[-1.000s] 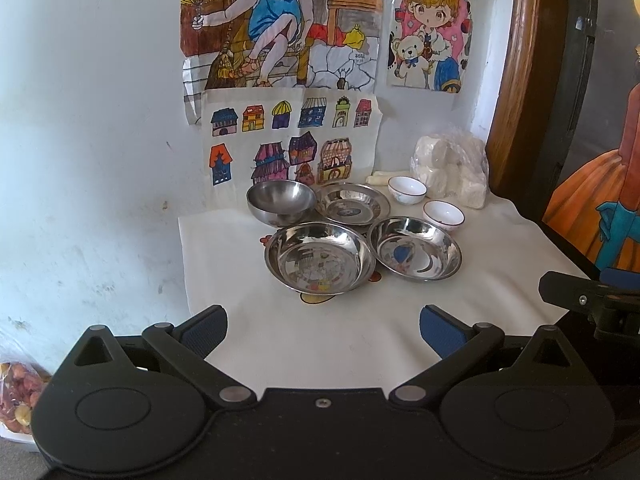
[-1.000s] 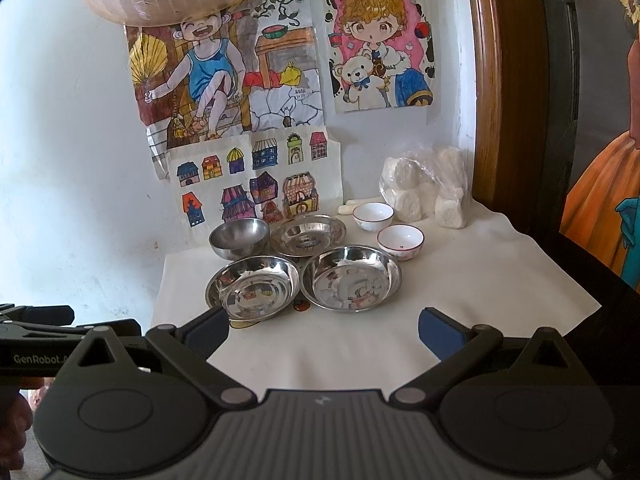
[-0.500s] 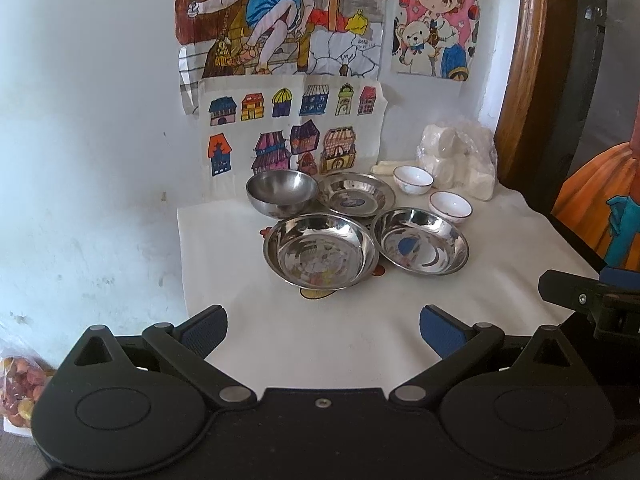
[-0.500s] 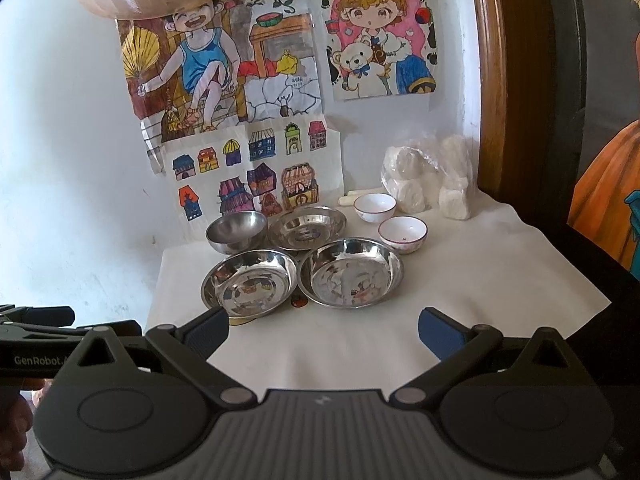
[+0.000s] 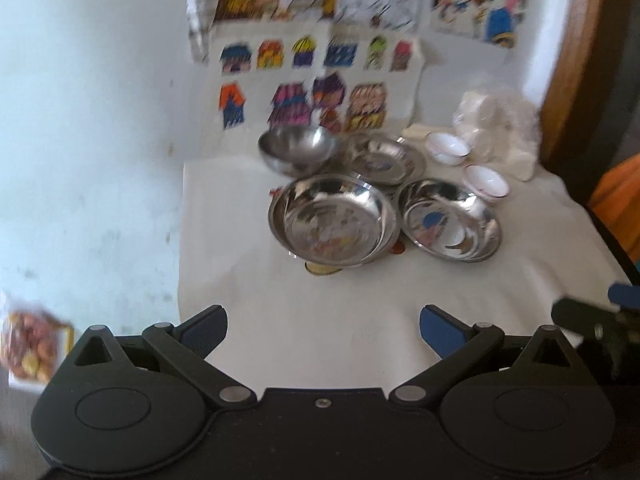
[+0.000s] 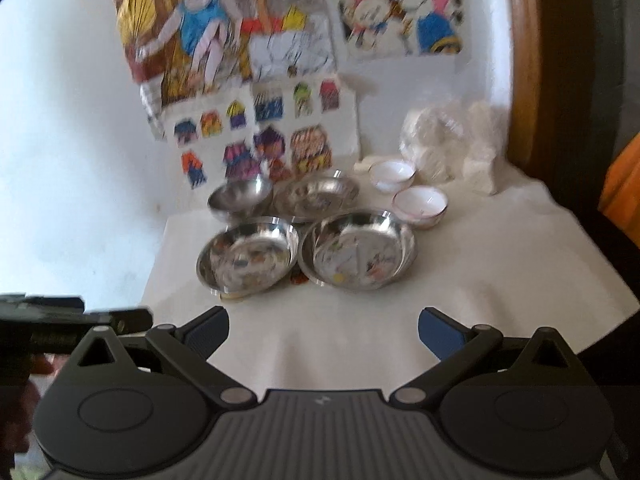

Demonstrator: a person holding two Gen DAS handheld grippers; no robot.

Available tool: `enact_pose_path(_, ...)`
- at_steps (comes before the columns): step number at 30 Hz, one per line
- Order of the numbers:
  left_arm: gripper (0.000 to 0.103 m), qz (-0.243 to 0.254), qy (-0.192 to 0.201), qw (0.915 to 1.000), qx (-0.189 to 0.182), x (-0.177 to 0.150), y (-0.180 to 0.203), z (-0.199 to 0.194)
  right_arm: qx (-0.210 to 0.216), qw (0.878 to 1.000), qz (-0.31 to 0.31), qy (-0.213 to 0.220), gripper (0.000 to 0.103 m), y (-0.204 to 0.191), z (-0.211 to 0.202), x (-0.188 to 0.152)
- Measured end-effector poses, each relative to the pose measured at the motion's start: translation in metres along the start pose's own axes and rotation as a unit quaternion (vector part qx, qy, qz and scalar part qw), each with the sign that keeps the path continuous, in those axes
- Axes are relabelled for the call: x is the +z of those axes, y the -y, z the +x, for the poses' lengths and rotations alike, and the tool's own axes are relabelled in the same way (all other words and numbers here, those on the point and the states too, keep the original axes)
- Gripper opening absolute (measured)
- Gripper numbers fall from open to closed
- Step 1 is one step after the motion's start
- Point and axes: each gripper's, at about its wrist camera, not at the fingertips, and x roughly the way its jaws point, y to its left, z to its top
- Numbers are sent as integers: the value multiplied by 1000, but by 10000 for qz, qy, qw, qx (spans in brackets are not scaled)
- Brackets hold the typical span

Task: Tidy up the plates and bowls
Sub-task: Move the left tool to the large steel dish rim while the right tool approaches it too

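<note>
Three shallow steel plates and one deeper steel bowl (image 5: 297,151) sit clustered toward the back of a white cloth (image 5: 320,320) on the table. Front left plate (image 5: 334,222) and front right plate (image 5: 450,224) lie side by side, rims almost touching. Third plate (image 5: 380,158) sits behind them, just right of the steel bowl, its front edge hidden by the front left plate. Same layout from the right wrist: steel bowl (image 6: 240,196), front plates (image 6: 248,256) and (image 6: 358,250).

Two small white bowls with a red rim line stand right of the plates: one (image 5: 447,148) at the back, one (image 5: 486,182) nearer, close to the front right plate.

A clear bag of white lumps (image 5: 500,132) rests behind the small bowls, against the wall. Coloured drawings (image 5: 304,92) hang on the wall above; both views are blurred.

Left gripper (image 5: 322,330): jaws spread wide, nothing between them, over the near cloth. Right gripper (image 6: 324,330): likewise wide apart and empty.
</note>
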Motion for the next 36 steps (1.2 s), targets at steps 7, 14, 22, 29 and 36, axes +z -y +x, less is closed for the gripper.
enact_pose_path(7,102,-647,-262,9967,416,20,25,27,466,9971,-476,-369,103,36,27,29)
enact_pose_path(14,102,-904,-452,9912,855,36,38,41,778,9935,-604,-575,103,65,45,45)
enact_pose_path(22,102,-962,-722,9867,1095,51,25,64,943,9912,-587,-718,103,72,67,53)
enact_pose_path(29,102,-1021,-998,9841,1053,73,0,102,842,9903,-796,-763,103,60,103,74)
enact_pose_path(36,102,-939,-1227,9842,861,90,-25,141,718,9878,-1049,-904,103,35,149,93)
